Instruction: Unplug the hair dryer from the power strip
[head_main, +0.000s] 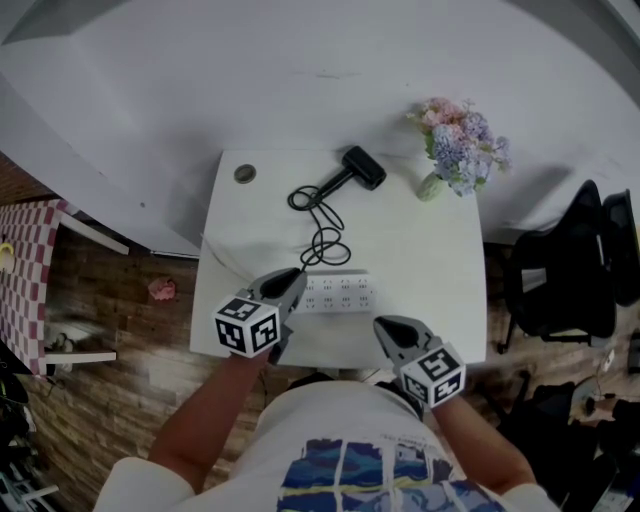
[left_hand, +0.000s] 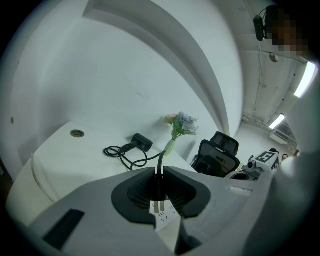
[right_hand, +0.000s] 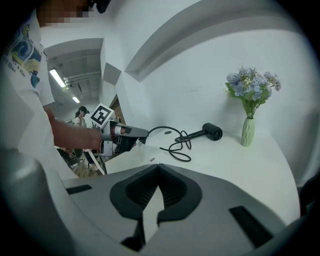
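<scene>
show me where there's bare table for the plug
Widest bare patch: the right of the table, between the vase, the power strip and the right edge. A narrower one lies left of the cord, by the grommet. The middle is crowded: hair dryer, cord loops, power strip.

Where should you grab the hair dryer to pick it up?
Probably by its handle, the thin straight part. The hair dryer lies flat on the table, so come down from above and close the tongs across the middle of the handle. The head looks too thick to pinch, and the cord comes out of the handle's end.
</scene>
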